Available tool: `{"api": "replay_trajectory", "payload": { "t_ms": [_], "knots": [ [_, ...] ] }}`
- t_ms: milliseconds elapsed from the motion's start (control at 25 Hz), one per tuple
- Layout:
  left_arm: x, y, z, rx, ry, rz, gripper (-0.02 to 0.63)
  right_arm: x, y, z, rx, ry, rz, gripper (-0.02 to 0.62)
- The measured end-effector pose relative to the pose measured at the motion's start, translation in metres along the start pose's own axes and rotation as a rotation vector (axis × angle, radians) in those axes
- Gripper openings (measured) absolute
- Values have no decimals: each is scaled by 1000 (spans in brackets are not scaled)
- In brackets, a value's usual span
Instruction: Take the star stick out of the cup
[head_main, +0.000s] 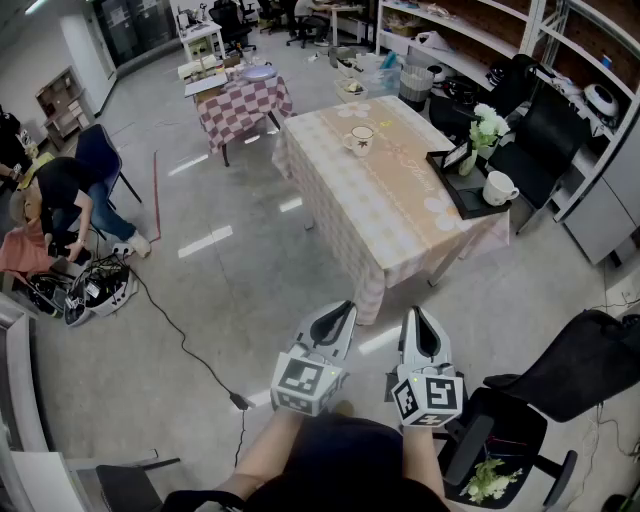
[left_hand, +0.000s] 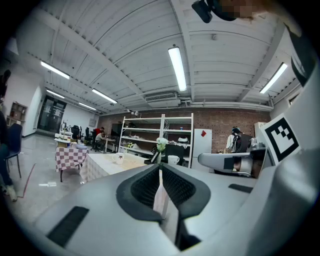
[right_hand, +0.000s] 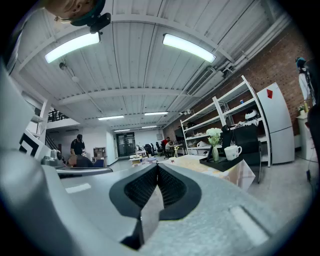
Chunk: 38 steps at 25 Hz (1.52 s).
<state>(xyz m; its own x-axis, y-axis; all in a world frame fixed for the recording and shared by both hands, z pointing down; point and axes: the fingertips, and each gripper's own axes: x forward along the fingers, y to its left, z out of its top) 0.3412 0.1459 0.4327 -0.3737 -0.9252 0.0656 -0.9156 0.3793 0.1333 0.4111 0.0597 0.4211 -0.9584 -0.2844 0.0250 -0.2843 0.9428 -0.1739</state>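
A white cup (head_main: 358, 141) with the star stick (head_main: 360, 132) standing in it sits on the far part of the table (head_main: 400, 215) with the pale checked cloth. From the left gripper view the cup (left_hand: 119, 158) is small and distant. Both grippers hang low over the floor, well short of the table's near corner. My left gripper (head_main: 343, 312) is shut and holds nothing; its jaws (left_hand: 160, 172) meet along a thin line. Beside it, my right gripper (head_main: 417, 318) is also shut and empty, pads pressed together (right_hand: 157, 170).
A black tray (head_main: 462, 192) on the table's right side carries a vase of white flowers (head_main: 484, 130) and a white mug (head_main: 499, 187). Black office chairs (head_main: 560, 375) stand to my right. A cable (head_main: 180, 335) crosses the floor, and a person (head_main: 62, 205) crouches at the left.
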Motion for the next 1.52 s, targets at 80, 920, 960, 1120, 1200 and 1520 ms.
{"api": "replay_trajectory", "payload": {
  "t_ms": [80,920,960,1120,1200,1520],
  "knots": [
    [-1,1,-1,-2,0,4,25,0,0,-1,3,5,-4,3],
    [-21,9,-8,-5,27,75,25,1,16,-9,45,12,47,5],
    [-21,12,-10,-7,30,82,25,2,17,-8,42,12,48,5],
    [-13,11,-9,-3,30,70,25,8,10,-6,61,11,40,5],
    [-8,10,-5,3,24,61,25,11,7,-5,62,8,35,5],
    [11,26,-9,-3,38,64,25,33,-1,-9,44,23,22,5]
  ]
}}
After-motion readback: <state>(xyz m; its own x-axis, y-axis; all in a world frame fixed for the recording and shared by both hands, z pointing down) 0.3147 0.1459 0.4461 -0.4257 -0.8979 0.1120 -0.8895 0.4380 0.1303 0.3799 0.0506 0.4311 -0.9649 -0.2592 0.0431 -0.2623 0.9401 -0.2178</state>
